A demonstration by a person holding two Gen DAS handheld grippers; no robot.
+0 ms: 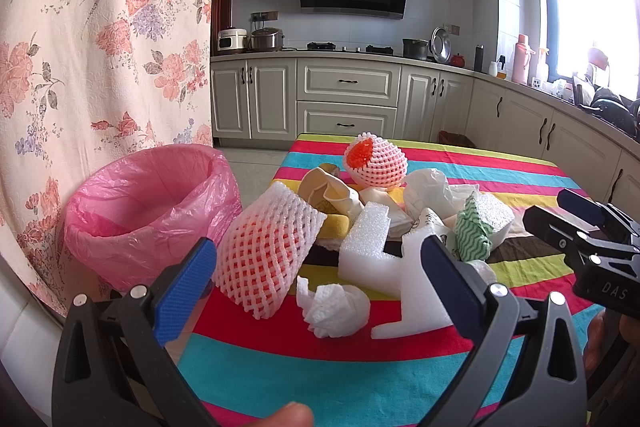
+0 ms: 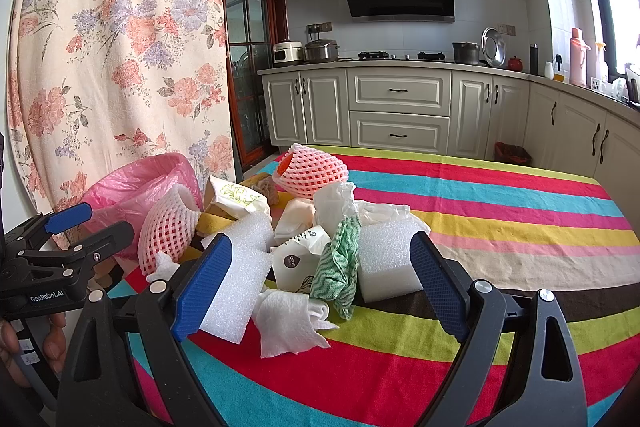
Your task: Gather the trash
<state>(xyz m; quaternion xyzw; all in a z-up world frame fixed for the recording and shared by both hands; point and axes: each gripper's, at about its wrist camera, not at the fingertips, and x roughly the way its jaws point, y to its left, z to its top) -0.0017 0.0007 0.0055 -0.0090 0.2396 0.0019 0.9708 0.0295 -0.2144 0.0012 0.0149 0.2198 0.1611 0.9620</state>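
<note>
Nearest, left gripper point(image 1: 320, 291): jaws wide apart, holding nothing, low over the desk's near edge; a fingertip shows at the bottom of its view.
Right gripper point(image 2: 320, 287): jaws also wide, empty, framing the front of the pile.
Desk point(image 2: 500, 219): covered with a striped cloth in red, teal, yellow, pink and brown.
Tissue point(image 1: 334, 309): crumpled, white, at the front of the pile between the left gripper's fingers.
Wipe point(image 2: 290, 319): folded white sheet lying just ahead of the right gripper.
Foam point(image 1: 370, 247): white angular piece, just behind the tissue.
Net sleeve point(image 1: 268, 251): pink-white foam mesh, lying on its side near the desk's left edge.
Green cloth point(image 2: 340, 267): wavy-patterned, leaning on a white foam block point(image 2: 390, 259).
Packet point(image 2: 294, 261): white paper, upright, just left of the green cloth.
Netted fruit point(image 1: 376, 163): orange, wrapped in mesh, at the pile's far side.
Bin point(image 1: 148, 203): pink-bagged, open, beside the desk's left edge.
Cabinets point(image 1: 348, 99): cream, along the far wall.
</note>
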